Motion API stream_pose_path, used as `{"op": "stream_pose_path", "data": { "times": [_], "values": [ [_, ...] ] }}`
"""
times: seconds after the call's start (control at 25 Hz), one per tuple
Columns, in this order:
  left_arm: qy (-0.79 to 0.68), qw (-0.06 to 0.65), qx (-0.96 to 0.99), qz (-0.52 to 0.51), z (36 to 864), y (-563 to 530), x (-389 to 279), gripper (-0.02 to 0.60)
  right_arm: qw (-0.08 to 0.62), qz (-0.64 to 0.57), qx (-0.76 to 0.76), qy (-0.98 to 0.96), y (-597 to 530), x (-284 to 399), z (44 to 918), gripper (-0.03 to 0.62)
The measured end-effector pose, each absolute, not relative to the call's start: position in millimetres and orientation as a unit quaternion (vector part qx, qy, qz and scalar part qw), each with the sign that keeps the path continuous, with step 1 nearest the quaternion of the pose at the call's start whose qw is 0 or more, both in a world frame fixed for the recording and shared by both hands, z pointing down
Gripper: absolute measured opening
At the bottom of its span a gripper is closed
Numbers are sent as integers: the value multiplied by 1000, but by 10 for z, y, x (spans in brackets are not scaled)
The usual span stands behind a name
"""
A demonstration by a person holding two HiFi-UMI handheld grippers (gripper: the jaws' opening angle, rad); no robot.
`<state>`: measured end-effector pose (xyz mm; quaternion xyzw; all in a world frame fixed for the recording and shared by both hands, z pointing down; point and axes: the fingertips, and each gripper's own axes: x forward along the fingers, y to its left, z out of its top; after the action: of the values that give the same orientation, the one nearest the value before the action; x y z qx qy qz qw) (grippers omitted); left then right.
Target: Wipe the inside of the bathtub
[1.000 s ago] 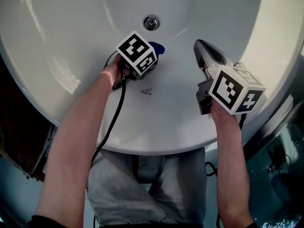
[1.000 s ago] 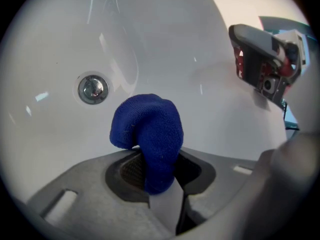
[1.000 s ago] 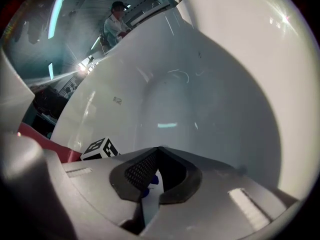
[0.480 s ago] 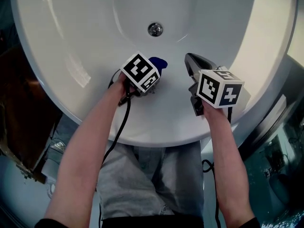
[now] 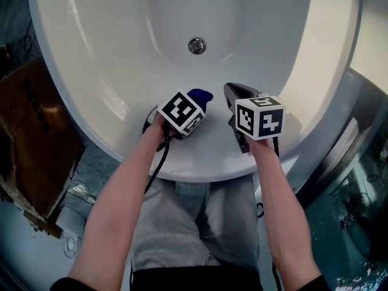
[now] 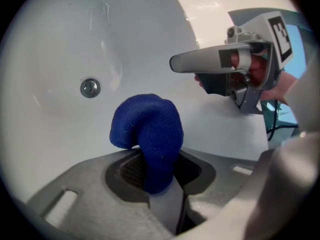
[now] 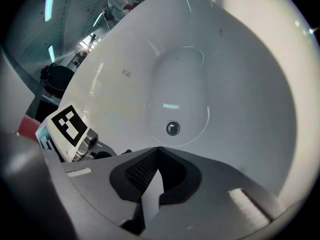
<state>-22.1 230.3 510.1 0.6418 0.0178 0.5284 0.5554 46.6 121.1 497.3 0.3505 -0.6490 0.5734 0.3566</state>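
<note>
Bathtub wall (image 5: 91, 59), maybe against cloth (image 6: 147, 131) in left claw (image 6: 161, 183)

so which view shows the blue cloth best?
Left gripper view: the blue cloth fills mid-frame, pinched by the left gripper. Head view shows only its tip past the marker cube; right gripper view, barely a sliver.

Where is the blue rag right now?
The blue rag is pinched in the left gripper, over the bathtub's near inside slope. In the head view it sits below the drain, just left of the right gripper.
</note>
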Motion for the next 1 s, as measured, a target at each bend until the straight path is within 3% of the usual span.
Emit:
{"op": "stream_pose_path", "data": {
  "times": [0.52, 1.0],
  "values": [
    [126, 563, 619, 533, 4360, 2557, -355, 130, 337, 594, 357, -637, 1276, 549, 4684, 6],
    [97, 555, 607, 561, 3937, 2634, -462, 130, 336, 611, 352, -625, 1430, 373, 4498, 6]
  ]
}}
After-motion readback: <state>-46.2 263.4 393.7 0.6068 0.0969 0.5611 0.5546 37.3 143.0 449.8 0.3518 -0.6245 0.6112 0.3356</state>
